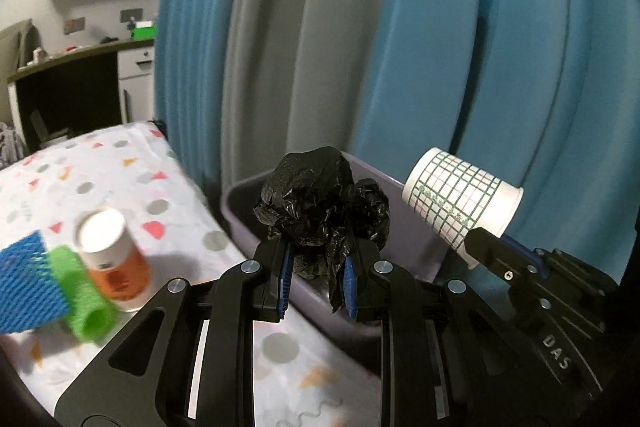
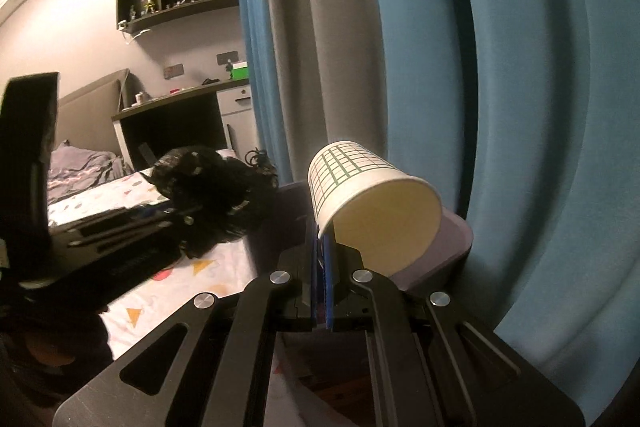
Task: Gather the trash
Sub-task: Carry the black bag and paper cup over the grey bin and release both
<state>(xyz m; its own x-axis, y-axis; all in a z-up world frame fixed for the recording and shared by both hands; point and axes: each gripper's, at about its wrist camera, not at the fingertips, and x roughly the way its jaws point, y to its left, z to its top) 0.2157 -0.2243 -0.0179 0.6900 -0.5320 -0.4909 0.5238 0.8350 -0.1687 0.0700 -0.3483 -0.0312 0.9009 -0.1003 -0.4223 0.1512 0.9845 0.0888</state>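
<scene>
the left gripper (image 1: 316,277) clamps its blue-padded jaws on a crumpled black plastic bag (image 1: 320,203) at the lower centre of the left wrist view, the wad bulging above the fingertips and a tail of it hanging between them. the bag sits in front of the near wall of a purple-grey bin (image 1: 240,203), over its opening. the right gripper (image 2: 322,267) has its jaws pressed nearly together, pinching the rim of a white paper cup (image 2: 360,187) with a green grid print; the cup is tipped on its side.

only the right wrist view looks into the cup's mouth, which faces the lower right of the frame, with the bin's (image 2: 456,243) rim just behind it. the left wrist view instead shows the cup's (image 1: 456,199) outside and closed base at the right of the frame, held above the bin by the right gripper (image 1: 486,247).

only the left wrist view shows, at lower left, an orange-and-white bottle (image 1: 114,259), a green roller (image 1: 80,291) and a blue mesh piece (image 1: 28,283) on the patterned sheet (image 1: 120,171). blue and grey curtains (image 1: 400,27) fill the background.
</scene>
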